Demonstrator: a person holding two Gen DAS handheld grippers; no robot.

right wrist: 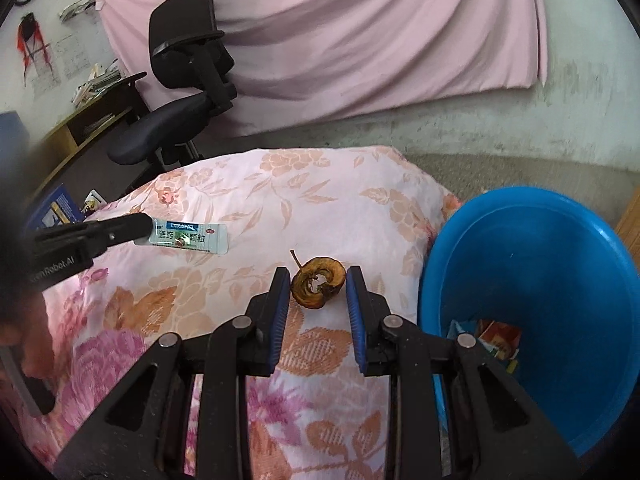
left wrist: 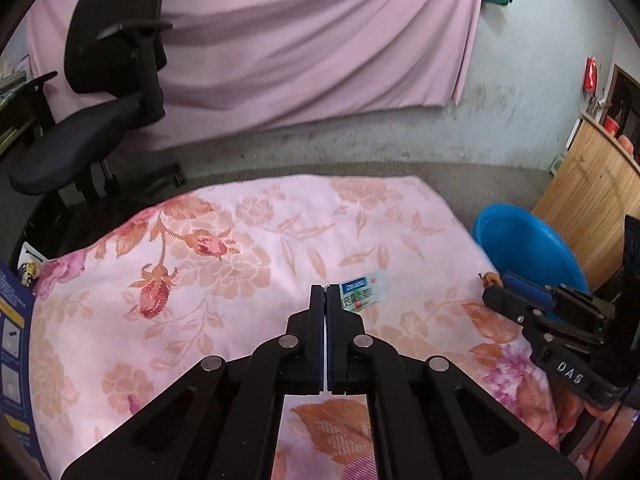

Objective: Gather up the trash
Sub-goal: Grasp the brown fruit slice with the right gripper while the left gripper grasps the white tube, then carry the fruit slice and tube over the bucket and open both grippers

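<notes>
A green and white sachet [right wrist: 188,238] lies across the floral quilt [right wrist: 320,200], and my left gripper [right wrist: 146,227] is shut on its left end. In the left wrist view the sachet [left wrist: 364,292] sticks out to the right of the closed left gripper [left wrist: 325,292]. A brown, shrivelled fruit core [right wrist: 318,286] with a stem rests on the quilt near its right edge. My right gripper [right wrist: 319,280] is open, one blue pad on each side of the core, not touching it. From the left wrist, the core [left wrist: 490,279] shows just beyond the right gripper [left wrist: 498,296].
A blue plastic basin [right wrist: 520,194] stands on the floor right of the quilt, with several wrappers [right wrist: 496,340] in its bottom. A black office chair [left wrist: 112,92] stands at the far left. A wooden cabinet [left wrist: 592,200] is behind the basin. A blue box [left wrist: 12,320] lies at the quilt's left edge.
</notes>
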